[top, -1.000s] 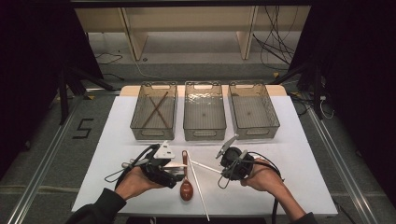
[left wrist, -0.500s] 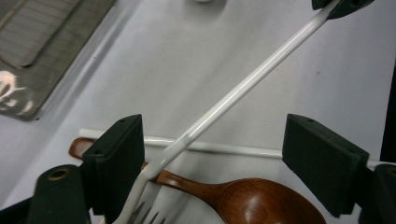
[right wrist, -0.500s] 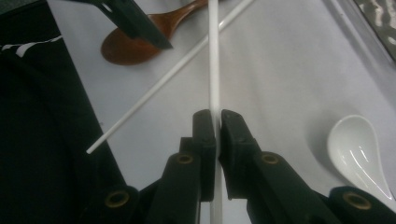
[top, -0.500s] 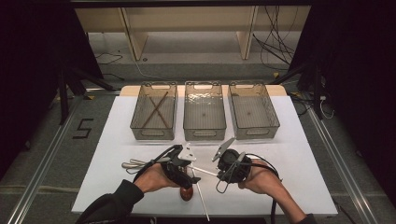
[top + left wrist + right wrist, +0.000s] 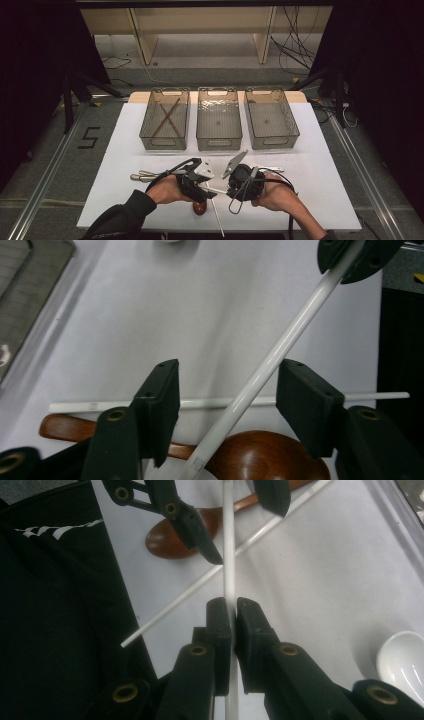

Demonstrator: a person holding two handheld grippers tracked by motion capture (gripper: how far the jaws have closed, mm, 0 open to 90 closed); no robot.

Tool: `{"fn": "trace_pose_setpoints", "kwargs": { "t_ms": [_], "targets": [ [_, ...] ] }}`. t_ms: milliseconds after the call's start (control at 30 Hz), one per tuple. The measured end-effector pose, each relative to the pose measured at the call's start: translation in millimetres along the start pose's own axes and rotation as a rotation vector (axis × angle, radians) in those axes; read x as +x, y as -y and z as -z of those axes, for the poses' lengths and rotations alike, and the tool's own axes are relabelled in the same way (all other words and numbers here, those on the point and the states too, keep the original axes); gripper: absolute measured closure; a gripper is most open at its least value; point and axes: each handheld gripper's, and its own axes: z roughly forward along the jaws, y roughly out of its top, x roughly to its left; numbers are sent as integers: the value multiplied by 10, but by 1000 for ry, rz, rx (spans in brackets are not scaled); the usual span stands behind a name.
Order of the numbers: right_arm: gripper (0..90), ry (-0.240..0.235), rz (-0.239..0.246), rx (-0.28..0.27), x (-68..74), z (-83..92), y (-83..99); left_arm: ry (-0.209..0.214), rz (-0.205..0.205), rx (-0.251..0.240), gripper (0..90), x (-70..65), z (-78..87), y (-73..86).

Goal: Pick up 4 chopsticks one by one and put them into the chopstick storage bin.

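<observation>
My right gripper [image 5: 232,605] is shut on a white chopstick [image 5: 229,555] and holds it above the table. That chopstick [image 5: 265,370] runs slantwise between the jaws of my left gripper [image 5: 227,385]. Those jaws have just been closing, and a gap still shows beside the left pad. In the high view the left gripper [image 5: 206,189] and right gripper [image 5: 231,190] face each other near the table's front edge. A second white chopstick [image 5: 90,405] and a brown wooden spoon [image 5: 260,455] lie on the table beneath them.
Three clear bins stand in a row at the back: the left bin [image 5: 163,145] holds brown chopsticks, the middle bin [image 5: 219,145] and right bin [image 5: 274,144] look bare. Metal utensils [image 5: 142,175] lie left of my hands. A white spoon [image 5: 400,655] rests nearby.
My left hand has moved right, up to the right gripper, and its jaws now stand around the held chopstick. The right hand has stayed put.
</observation>
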Motion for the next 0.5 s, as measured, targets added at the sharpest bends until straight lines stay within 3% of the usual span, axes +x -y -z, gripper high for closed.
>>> {"fn": "trace_pose_setpoints", "kwargs": {
  "t_ms": [300,500],
  "targets": [
    [857,-21,21,3,23,-19,2,51,-75,31,689,-70,28,-21],
    [857,-42,47,-2,31,-19,9,71,-134,66,747,-120,62,-35]
  ]
}}
